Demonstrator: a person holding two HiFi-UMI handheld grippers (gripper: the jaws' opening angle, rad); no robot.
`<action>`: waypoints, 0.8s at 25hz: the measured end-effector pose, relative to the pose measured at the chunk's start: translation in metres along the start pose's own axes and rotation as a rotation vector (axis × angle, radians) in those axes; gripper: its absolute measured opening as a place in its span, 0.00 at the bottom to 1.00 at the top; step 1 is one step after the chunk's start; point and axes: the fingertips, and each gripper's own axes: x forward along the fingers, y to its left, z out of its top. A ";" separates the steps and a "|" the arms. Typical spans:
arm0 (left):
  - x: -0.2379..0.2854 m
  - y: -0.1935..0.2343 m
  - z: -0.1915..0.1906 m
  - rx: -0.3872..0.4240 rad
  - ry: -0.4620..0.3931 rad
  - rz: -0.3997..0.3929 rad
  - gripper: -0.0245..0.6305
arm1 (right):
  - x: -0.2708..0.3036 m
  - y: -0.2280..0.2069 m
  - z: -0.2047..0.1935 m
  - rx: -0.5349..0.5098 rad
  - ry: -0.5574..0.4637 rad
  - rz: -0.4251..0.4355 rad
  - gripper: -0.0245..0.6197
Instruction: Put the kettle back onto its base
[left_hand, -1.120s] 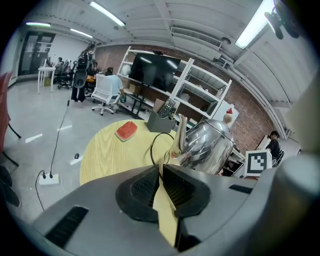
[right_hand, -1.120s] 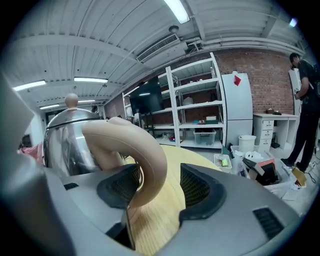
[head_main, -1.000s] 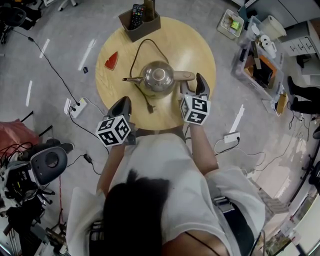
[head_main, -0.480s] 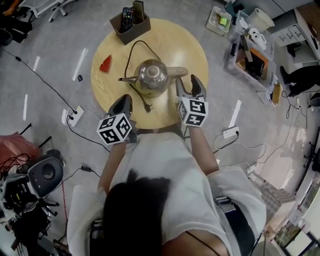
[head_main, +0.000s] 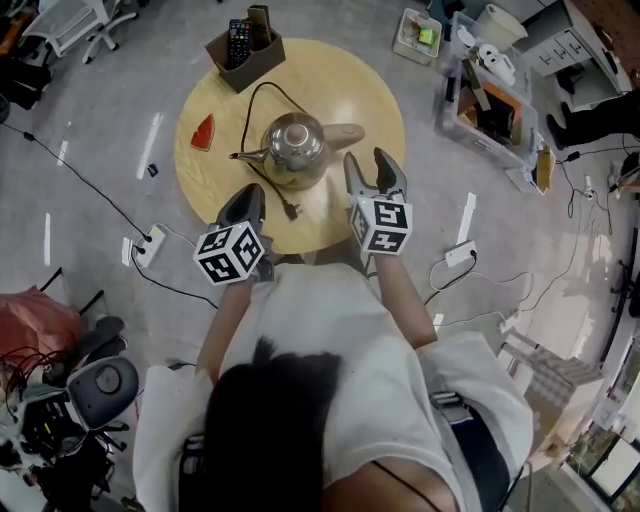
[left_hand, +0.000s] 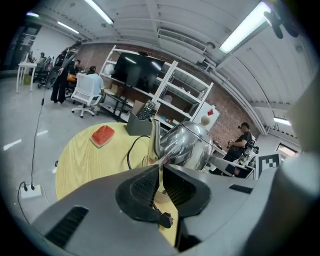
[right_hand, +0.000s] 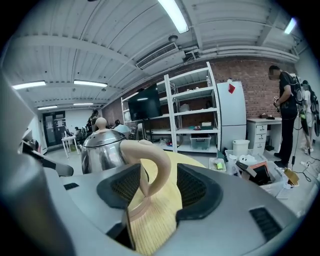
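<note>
The steel kettle (head_main: 293, 148) stands near the middle of the round wooden table (head_main: 370, 95), its spout to the left and its beige handle (head_main: 346, 132) to the right. I cannot make out its base beneath it. A black cord (head_main: 262, 98) loops round it and ends in a loose plug (head_main: 291, 211). My right gripper (head_main: 369, 165) is open just short of the handle, which the right gripper view shows ahead of the gripper (right_hand: 159, 186) and between its pads (right_hand: 120, 185). Over the near table edge my left gripper (head_main: 245, 200) is shut and empty; in its own view the gripper (left_hand: 161, 182) points at the kettle (left_hand: 187, 145).
A brown box (head_main: 240, 45) with remote controls sits at the table's far edge and a red wedge (head_main: 203, 130) at its left. Power strips (head_main: 148, 243) and cables lie on the floor. Crates and boxes (head_main: 490, 100) stand to the right.
My right gripper has drawn back a little from the kettle's handle toward the person. The head view has shifted; the kettle and the left gripper keep their places.
</note>
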 end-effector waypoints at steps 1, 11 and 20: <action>-0.001 -0.002 0.002 0.002 -0.002 -0.005 0.11 | -0.003 0.000 0.001 0.003 -0.002 0.000 0.41; 0.000 -0.023 0.021 0.106 -0.034 -0.060 0.11 | -0.017 0.015 0.024 -0.018 -0.037 0.024 0.39; 0.000 -0.040 0.024 0.166 -0.043 -0.117 0.11 | -0.029 0.039 0.020 -0.072 -0.013 0.053 0.25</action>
